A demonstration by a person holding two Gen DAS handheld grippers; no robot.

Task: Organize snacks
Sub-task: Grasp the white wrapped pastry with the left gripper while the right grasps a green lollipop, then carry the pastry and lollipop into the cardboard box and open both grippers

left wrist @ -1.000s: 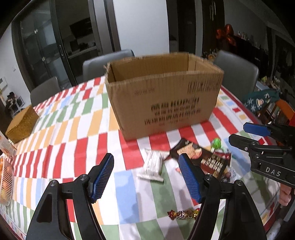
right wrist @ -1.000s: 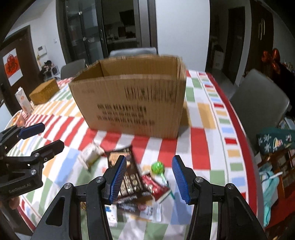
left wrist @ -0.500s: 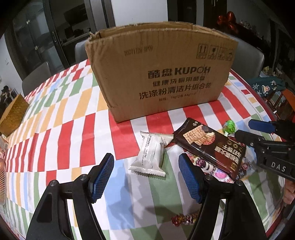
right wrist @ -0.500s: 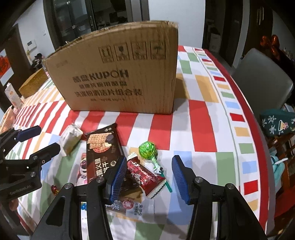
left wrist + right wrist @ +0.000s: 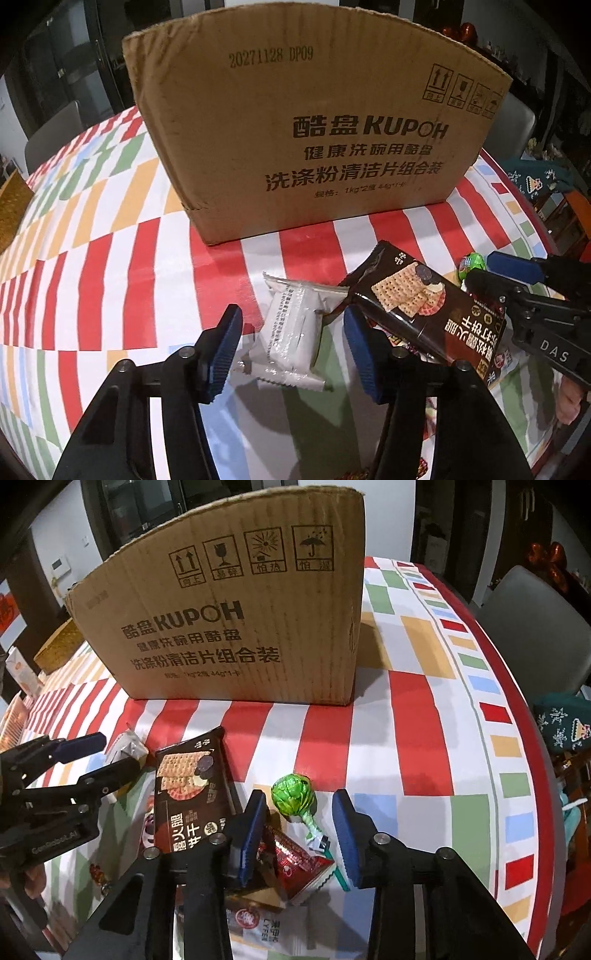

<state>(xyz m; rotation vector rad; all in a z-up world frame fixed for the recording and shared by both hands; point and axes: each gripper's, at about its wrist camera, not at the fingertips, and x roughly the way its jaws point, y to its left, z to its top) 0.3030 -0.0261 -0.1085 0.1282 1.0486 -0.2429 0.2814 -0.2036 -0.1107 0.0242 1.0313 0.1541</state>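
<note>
A brown cardboard box (image 5: 314, 140) (image 5: 229, 627) stands on the striped table. In front of it lie snacks. My left gripper (image 5: 291, 350) is open, low over the table, its fingers either side of a white wrapped snack (image 5: 291, 332). A dark cracker pack (image 5: 424, 310) (image 5: 188, 794) lies to its right. My right gripper (image 5: 301, 830) is open, its fingers either side of a green lollipop (image 5: 293, 794) and a small red packet (image 5: 299, 864). Each gripper shows in the other view, the right (image 5: 517, 280) and the left (image 5: 92, 760).
The tablecloth (image 5: 417, 716) has red, green, orange and blue stripes; its edge curves at the right. A grey chair (image 5: 535, 627) stands beyond it. A woven yellow box (image 5: 59, 646) sits far left. More packets (image 5: 269, 926) lie under my right gripper. A wrapped candy (image 5: 98, 873) lies at left.
Both grippers have moved forward and down toward the snacks. The white snack now sits between the left fingers, the lollipop between the right fingers. Both stay open.
</note>
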